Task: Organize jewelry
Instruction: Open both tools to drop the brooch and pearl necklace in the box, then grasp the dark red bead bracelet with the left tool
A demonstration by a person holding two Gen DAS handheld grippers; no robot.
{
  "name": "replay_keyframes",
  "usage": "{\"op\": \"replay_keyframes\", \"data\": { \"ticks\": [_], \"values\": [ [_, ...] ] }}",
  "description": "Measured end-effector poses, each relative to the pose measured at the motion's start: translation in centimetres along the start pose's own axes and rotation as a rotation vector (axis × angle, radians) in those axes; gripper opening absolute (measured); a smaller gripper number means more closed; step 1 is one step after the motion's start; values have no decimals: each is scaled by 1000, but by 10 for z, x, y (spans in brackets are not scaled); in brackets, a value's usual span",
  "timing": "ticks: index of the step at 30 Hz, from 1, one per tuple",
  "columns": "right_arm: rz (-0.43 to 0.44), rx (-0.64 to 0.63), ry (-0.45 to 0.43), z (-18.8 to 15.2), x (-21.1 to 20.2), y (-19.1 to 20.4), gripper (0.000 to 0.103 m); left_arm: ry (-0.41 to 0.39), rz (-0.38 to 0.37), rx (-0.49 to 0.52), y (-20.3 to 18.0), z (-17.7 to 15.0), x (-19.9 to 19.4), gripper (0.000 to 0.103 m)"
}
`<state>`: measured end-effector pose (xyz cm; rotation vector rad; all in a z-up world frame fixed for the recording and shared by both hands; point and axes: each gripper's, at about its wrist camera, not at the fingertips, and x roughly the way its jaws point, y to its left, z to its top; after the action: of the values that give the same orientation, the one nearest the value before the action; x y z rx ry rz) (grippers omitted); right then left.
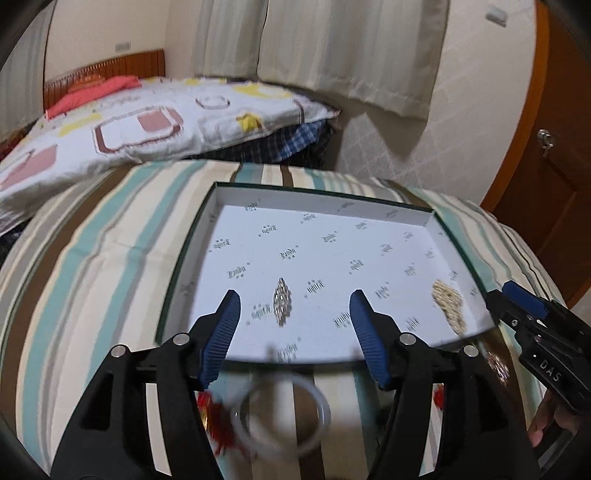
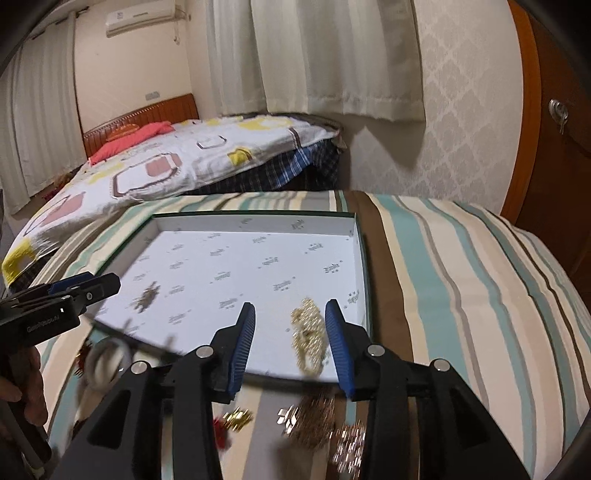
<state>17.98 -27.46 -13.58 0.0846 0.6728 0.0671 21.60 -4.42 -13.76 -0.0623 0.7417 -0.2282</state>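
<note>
Both tongs [image 1: 291,321] [image 2: 290,325] agape over tray [image 1: 325,199]

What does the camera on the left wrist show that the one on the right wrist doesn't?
Only the left wrist view shows the clear bangle whole, lying outside the box. Only the right wrist view shows the air conditioner and the gold jewelry heap on the striped cloth. Both show the white box, its silver piece and gold chain.

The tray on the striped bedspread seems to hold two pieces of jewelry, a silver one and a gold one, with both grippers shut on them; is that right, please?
Not quite: both grippers are open. In the left wrist view the left gripper stands apart from the silver piece in the tray; in the right wrist view the right gripper straddles the gold piece without pressing it.
</note>
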Motion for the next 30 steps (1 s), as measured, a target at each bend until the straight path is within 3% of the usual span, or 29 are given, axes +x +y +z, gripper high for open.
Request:
{"op": "replay_keyframes", "data": {
  "ticks": [12,22,30],
  "values": [
    [11,-16,-32,-54,-53,20,40,-29,11,4,-1,-66,-64,63],
    [29,-18,-13,-89,-66,25,40,29,8,7,-2,-111,-67,63],
    [35,-5,-5,-99,-69,25,40,60,19,39,-11,-123,-54,63]
  ]
}}
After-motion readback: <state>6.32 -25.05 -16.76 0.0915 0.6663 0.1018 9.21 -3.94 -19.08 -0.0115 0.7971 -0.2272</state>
